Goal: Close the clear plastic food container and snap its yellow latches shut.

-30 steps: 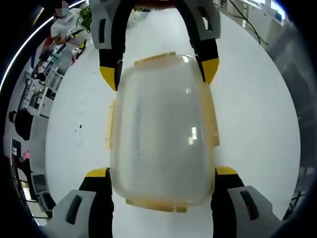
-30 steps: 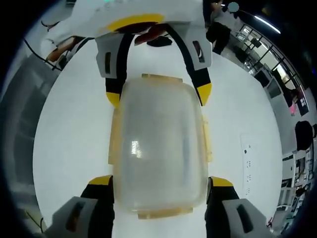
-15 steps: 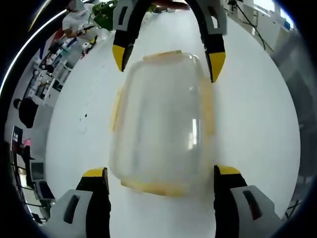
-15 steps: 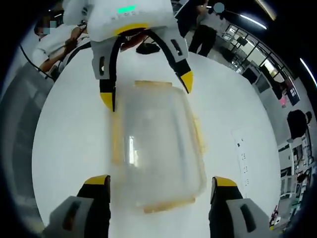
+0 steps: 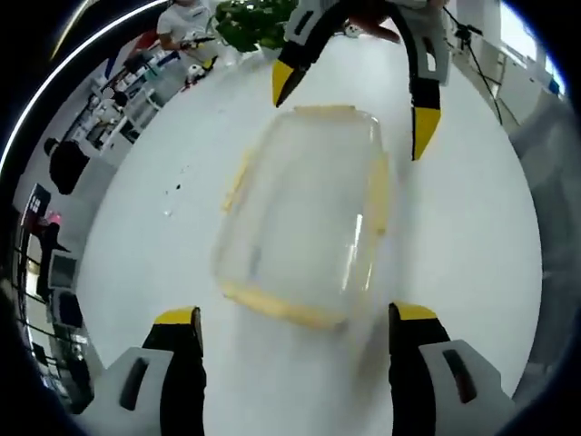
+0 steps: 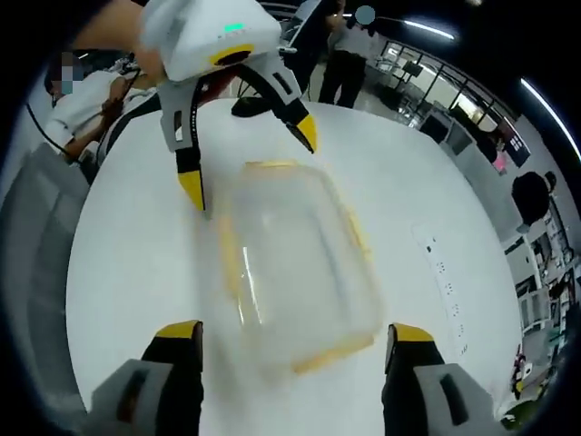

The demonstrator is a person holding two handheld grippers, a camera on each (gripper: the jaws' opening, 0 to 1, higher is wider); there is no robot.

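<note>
The clear plastic food container [image 5: 304, 227] lies on the white table [image 5: 472, 254] with its lid on and yellow latches [image 5: 377, 195] along its edges. My left gripper [image 5: 295, 316] is open, its jaws drawn back from the box's near end. My right gripper [image 6: 295, 331] is open too, short of the container [image 6: 295, 263]. Each gripper faces the other across the box. The right gripper [image 5: 352, 111] hovers past the far end in the left gripper view. The left gripper [image 6: 250, 163] hovers past the far end in the right gripper view. Neither touches the box.
A green plant [image 5: 254, 18] and a person stand beyond the table's far edge. Shelves and desks line the room at the left [image 5: 64, 182]. A power strip [image 6: 443, 277] lies on the table to the right of the box. People [image 6: 91, 91] stand behind the left gripper.
Both grippers have drawn back and risen away from the container's ends. Their jaws, which flanked its sides a second ago, now stand clear of it. The box stays on the table.
</note>
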